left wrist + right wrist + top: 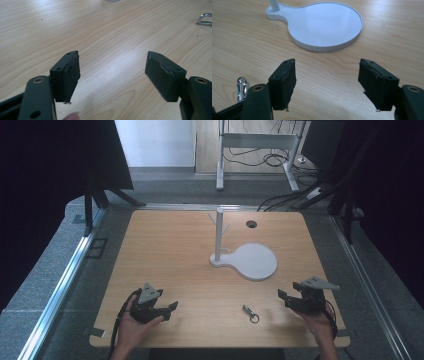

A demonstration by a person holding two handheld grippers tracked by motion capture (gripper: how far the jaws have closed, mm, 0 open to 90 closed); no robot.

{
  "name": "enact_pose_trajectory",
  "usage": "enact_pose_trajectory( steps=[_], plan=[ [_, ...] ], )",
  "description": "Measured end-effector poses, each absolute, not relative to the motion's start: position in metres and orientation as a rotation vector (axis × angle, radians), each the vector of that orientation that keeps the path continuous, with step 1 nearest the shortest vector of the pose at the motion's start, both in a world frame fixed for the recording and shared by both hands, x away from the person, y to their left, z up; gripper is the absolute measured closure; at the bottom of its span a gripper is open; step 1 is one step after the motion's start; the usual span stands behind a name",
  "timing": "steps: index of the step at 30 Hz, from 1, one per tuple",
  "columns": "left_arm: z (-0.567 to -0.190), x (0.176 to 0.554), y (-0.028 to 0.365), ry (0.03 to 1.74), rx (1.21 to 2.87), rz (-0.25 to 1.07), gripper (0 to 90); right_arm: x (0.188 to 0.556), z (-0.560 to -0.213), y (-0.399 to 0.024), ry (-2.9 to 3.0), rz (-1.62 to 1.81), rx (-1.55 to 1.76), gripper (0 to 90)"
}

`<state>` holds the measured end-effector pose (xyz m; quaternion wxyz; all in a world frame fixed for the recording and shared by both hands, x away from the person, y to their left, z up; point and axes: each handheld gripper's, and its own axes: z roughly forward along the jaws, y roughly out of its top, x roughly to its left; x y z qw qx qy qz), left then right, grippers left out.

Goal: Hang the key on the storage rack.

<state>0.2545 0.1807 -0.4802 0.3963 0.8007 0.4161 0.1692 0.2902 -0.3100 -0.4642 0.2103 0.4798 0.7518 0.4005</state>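
A small silver key-ring clip [251, 313] lies on the wooden table [170, 255] near its front edge, between my two hands. Behind it stands a white stand [250, 261] with a round flat base and an upright post [219, 234] bearing thin side pegs. My left gripper [171, 310] rests at the front left in a person's hand, open and empty; the clip [205, 19] appears at the far right of its view. My right gripper [281, 297] sits at the front right, open and empty, pointing at the white base [324, 25], with the clip [242, 88] beside its left jaw.
A round cable hole [251, 224] is in the table's back right area. Metal rails [55, 295] run along both sides of the table. Behind it are a white desk frame [257, 145] and loose cables [280, 200] on the grey floor.
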Motion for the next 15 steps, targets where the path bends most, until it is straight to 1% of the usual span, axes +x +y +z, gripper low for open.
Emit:
enact_pose_trajectory(
  steps=[8,15],
  plan=[
    [-0.479,0.256,0.183,1.063,2.03,0.4,28.8,0.286,-0.474,-0.308,2.129,1.109,1.34,34.8],
    [-0.476,0.254,0.185,1.06,2.017,0.381,28.7,0.287,-0.473,-0.306,2.142,1.106,1.335,37.1]
  ],
)
